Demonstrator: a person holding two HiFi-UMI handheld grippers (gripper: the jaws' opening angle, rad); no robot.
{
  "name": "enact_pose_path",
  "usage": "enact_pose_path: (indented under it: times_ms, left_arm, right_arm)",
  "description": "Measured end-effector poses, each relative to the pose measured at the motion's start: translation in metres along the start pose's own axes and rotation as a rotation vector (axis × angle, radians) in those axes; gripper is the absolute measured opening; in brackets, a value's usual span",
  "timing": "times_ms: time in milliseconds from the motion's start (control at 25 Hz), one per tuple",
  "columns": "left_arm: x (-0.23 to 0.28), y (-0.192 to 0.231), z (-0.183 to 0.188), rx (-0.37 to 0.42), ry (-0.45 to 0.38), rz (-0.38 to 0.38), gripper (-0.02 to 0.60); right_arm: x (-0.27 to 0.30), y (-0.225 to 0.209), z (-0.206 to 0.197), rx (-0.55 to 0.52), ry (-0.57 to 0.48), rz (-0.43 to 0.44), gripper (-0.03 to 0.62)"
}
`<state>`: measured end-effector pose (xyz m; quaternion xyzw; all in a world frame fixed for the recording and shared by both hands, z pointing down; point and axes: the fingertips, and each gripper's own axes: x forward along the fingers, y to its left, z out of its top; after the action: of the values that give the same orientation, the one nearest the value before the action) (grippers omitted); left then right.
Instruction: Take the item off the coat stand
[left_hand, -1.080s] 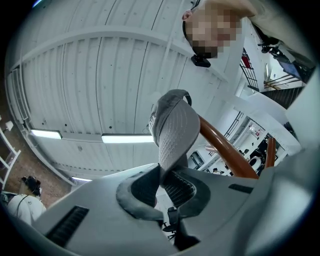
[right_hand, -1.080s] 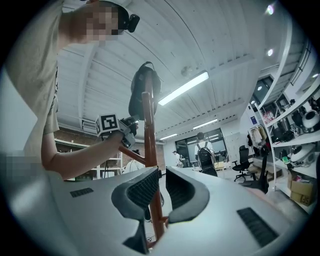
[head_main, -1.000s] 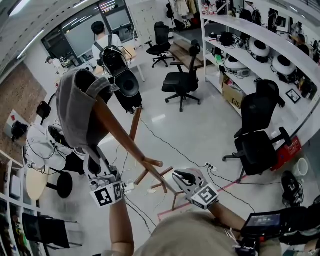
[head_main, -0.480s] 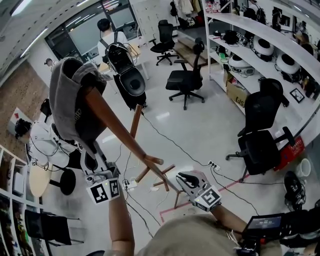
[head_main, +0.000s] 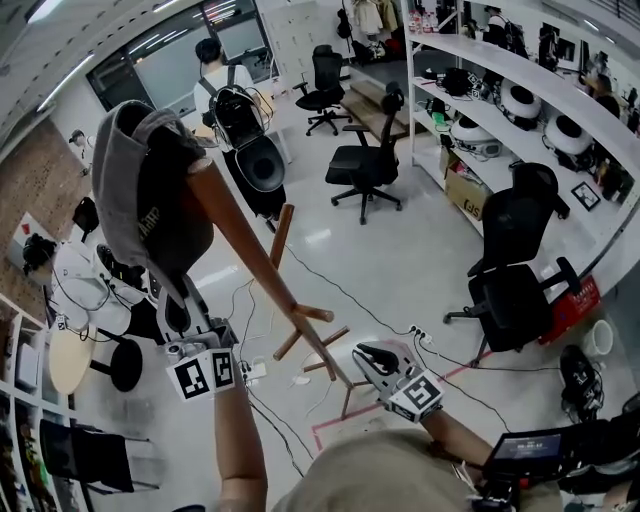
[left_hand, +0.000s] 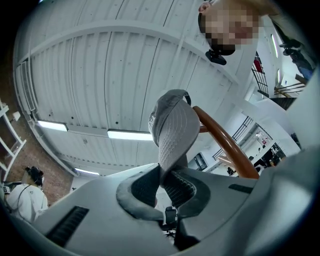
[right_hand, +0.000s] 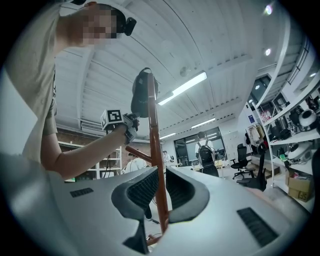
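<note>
A grey cap (head_main: 150, 190) hangs over the top of the wooden coat stand (head_main: 250, 262), whose pole leans across the head view. My left gripper (head_main: 180, 318) reaches up from below and is shut on the cap's lower edge. In the left gripper view the grey cap fabric (left_hand: 172, 130) is pinched between the pads of the left gripper (left_hand: 162, 180), with the brown coat stand pole (left_hand: 225, 145) just behind. My right gripper (head_main: 362, 354) is shut on the pole low down. In the right gripper view the coat stand pole (right_hand: 154, 140) runs up between the jaws of the right gripper (right_hand: 161, 192) to the cap (right_hand: 141, 95).
Black office chairs (head_main: 362, 160) (head_main: 515, 290) stand on the pale floor. White shelves (head_main: 520, 80) line the right side. A person with a backpack (head_main: 215, 75) stands at the back. Cables (head_main: 350, 300) trail over the floor near the stand's feet (head_main: 300, 350).
The left gripper and the cap have shifted slightly up and to the left. The right gripper stays on the pole.
</note>
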<state>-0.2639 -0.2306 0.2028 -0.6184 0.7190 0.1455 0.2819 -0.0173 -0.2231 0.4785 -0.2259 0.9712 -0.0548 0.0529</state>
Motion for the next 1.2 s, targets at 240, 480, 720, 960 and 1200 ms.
enact_pose_path:
  times_ms: [240, 480, 720, 960, 1200]
  left_arm:
    - [0.004, 0.011, 0.001, -0.010, 0.001, -0.009, 0.031]
    - [0.008, 0.026, -0.004, -0.028, 0.010, -0.025, 0.031]
    - [0.011, 0.038, -0.007, -0.035, 0.017, -0.053, 0.031]
    - [0.011, 0.049, -0.010, -0.050, 0.019, -0.082, 0.031]
    - [0.010, 0.052, -0.012, -0.057, 0.019, -0.110, 0.031]
  right_arm:
    - [0.005, 0.011, -0.004, 0.005, 0.001, -0.013, 0.051]
    - [0.015, 0.023, -0.002, 0.007, -0.014, -0.024, 0.051]
    - [0.026, 0.048, 0.008, 0.033, -0.055, 0.020, 0.051]
    - [0.037, 0.056, 0.024, 0.112, -0.111, 0.020, 0.051]
    - [0.036, 0.055, 0.035, 0.181, -0.150, 0.003, 0.051]
